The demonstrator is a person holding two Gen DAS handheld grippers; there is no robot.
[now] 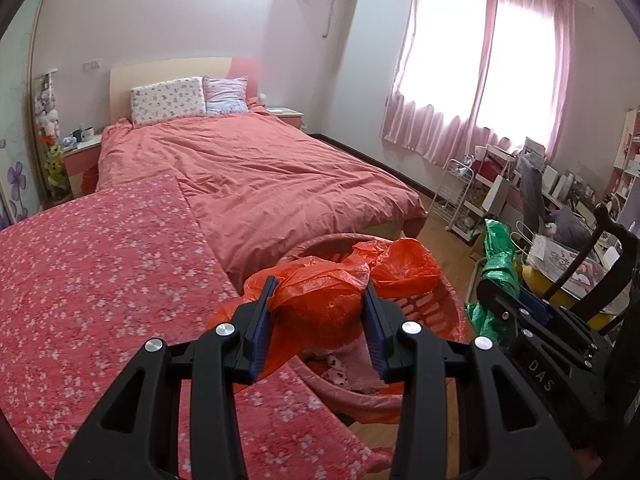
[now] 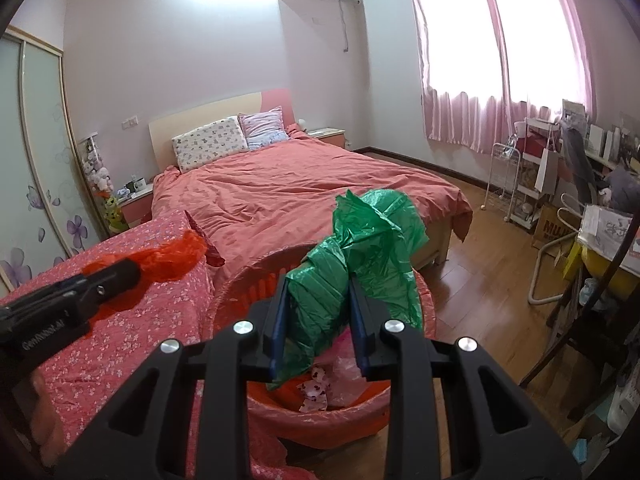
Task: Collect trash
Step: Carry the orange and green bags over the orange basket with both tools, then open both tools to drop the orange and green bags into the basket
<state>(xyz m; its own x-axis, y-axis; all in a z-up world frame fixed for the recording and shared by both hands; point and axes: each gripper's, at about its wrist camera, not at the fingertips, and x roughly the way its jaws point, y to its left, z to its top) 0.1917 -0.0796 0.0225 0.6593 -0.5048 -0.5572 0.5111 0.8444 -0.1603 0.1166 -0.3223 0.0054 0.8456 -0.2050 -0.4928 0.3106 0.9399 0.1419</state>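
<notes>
My left gripper (image 1: pixel 320 312) has its two blue pads squeezed on a crinkly orange plastic bag (image 1: pixel 320 300). The bag is thin and shiny, all scrunched into a puffy lump between the pads. One more puff of it sticks out past the tips, up and to the right. A flat tail of it hangs down under the left pad.

My right gripper (image 2: pixel 318 312) has its blue pads pressed on a crumpled green plastic bag (image 2: pixel 360 248). This bag is shiny too, with lots of folds. The part between the pads is squashed into a tight roll. The rest fans out above the tips like a big leaf, and a bit droops down below the left pad.

Right under both grippers sits a round pink plastic basket with slotted sides (image 2: pixel 248 280). Both bags hang over its open top. Down inside it I see pale pink stuff and a little white scrap with red spots (image 2: pixel 316 390).

To the left of my grippers is a red blanket with small white flowers (image 1: pixel 100 280). Far ahead is a big bed with a plain salmon cover (image 1: pixel 260 168). To the right of the basket is wooden floor (image 2: pixel 472 280).
</notes>
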